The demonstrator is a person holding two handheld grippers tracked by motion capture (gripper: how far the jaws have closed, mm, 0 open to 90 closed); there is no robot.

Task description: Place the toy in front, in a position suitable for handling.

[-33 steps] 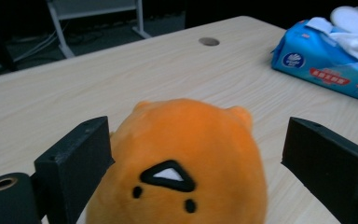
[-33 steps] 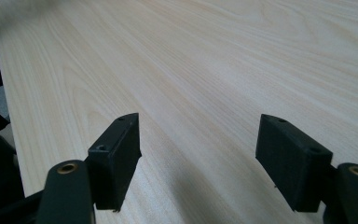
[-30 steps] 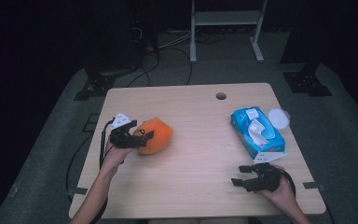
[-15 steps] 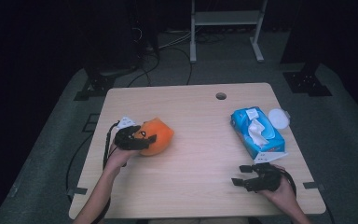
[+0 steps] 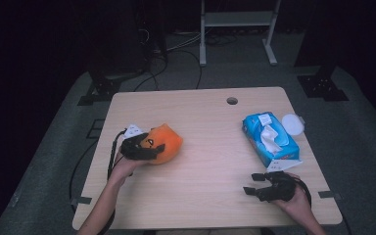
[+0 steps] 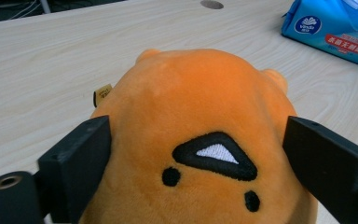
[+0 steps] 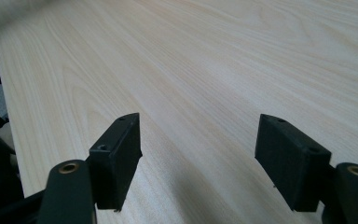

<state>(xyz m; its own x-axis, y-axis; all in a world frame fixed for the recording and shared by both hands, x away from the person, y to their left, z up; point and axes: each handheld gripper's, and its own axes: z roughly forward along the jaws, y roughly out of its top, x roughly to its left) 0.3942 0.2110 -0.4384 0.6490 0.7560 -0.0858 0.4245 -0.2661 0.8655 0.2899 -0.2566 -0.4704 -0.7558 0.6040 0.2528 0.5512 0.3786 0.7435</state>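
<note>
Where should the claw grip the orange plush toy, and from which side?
Across the plush toy's rounded sides, coming in level from its face end, as the left claw does: the soft, dome-shaped body narrows enough there to fit between the wide jaws.

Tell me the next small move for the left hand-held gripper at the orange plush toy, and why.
Probably close the left hand-held gripper on the orange plush toy. Its jaws, which have just been opening, stand on either side of the toy's head, and whether they press it is hard to tell. The toy rests on the table, and the right hand-held gripper is open over bare wood.
</note>
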